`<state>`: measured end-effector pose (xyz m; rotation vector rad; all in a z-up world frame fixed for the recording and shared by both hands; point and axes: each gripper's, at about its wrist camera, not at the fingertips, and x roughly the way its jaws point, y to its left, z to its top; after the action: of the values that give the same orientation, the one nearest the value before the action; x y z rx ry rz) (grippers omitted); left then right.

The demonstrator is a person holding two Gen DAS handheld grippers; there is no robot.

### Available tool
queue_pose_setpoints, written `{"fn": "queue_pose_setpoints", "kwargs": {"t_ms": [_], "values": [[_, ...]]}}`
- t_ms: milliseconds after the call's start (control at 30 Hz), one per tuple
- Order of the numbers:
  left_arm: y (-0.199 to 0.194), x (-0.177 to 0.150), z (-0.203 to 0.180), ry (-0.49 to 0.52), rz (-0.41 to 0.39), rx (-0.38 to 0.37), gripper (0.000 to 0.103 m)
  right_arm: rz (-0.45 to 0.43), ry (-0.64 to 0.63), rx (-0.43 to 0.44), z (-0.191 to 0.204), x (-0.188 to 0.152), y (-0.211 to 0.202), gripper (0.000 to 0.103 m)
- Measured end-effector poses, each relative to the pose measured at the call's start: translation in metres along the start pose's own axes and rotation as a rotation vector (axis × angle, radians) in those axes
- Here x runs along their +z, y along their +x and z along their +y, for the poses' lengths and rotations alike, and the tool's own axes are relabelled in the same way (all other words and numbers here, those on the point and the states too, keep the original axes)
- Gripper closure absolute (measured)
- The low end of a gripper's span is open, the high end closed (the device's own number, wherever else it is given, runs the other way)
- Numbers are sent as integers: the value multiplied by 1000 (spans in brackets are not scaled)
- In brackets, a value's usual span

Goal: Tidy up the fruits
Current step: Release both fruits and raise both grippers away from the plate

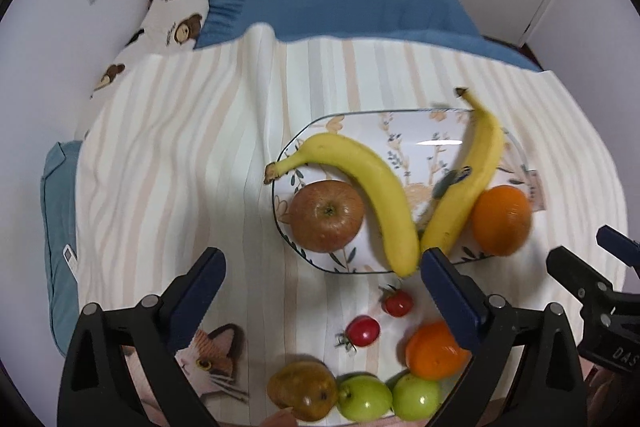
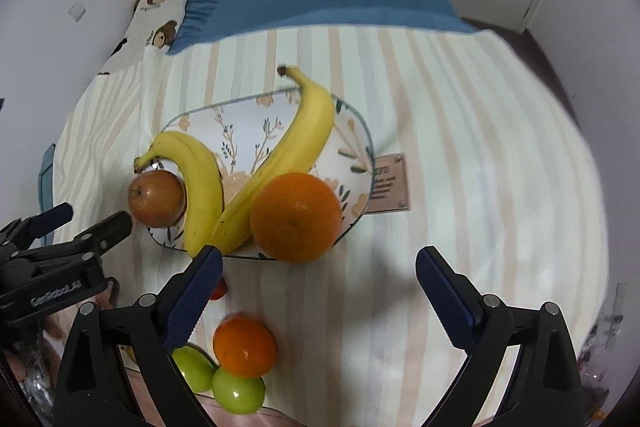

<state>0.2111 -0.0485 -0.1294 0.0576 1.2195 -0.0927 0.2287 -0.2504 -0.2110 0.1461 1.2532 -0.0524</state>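
My fingers (image 1: 200,279) look like matt black plastic with ribbed blue pads. The plate (image 1: 440,131) is glossy glazed ceramic. The striped sheet (image 1: 180,147) is soft matt cloth. Bananas (image 1: 384,187) are smooth, the orange (image 2: 296,217) faintly pebbled, the green fruits (image 1: 364,401) shiny.

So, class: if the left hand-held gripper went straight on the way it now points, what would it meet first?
Probably the striped cloth, just short of the plate. The left hand-held gripper is open and empty, aimed steeply down beside the apple; depth is unclear, so the plate's near rim is possible.
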Motion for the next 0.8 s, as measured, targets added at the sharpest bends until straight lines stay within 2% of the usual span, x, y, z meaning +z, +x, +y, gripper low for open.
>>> {"fn": "queue_pose_setpoints", "kwargs": {"t_ms": [200, 533, 800], "values": [[-51, -12, -11, 7, -91, -14, 3, -90, -13, -3, 4, -11, -49, 4], [-129, -39, -3, -22, -205, -38, 3, -249, -28, -2, 12, -36, -139, 4], [-166, -53, 4, -46, -243, -66, 3, -275, 5, 83, 21, -60, -176, 4]]}}
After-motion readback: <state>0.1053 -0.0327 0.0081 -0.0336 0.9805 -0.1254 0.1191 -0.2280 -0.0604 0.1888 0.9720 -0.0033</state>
